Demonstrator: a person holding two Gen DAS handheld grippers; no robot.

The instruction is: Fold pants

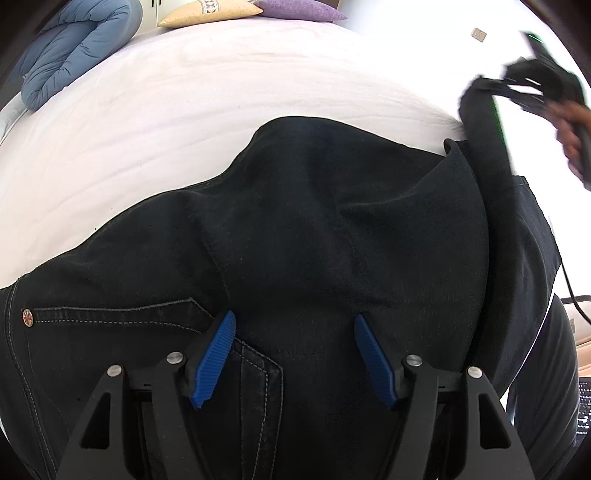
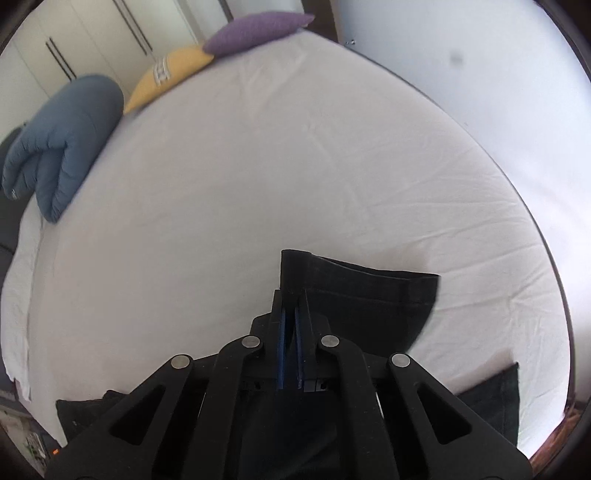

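Black denim pants (image 1: 295, 229) lie on a white bed sheet (image 1: 203, 92); the pocket and waist area with a small round rivet (image 1: 27, 317) is at the lower left. My left gripper (image 1: 295, 325) is open, its blue pads just above the fabric near the pocket. My right gripper (image 2: 291, 299) is shut on the hem of a pant leg (image 2: 362, 295) and holds it lifted above the sheet (image 2: 258, 166). In the left wrist view that gripper (image 1: 539, 85) shows at the upper right with the leg hanging from it.
A rolled blue duvet (image 2: 62, 144), a yellow cushion (image 2: 166, 77) and a purple cushion (image 2: 255, 29) lie along the far side of the bed. White wardrobe doors (image 2: 74, 40) stand behind. The bed's right edge (image 2: 546, 236) drops to the floor.
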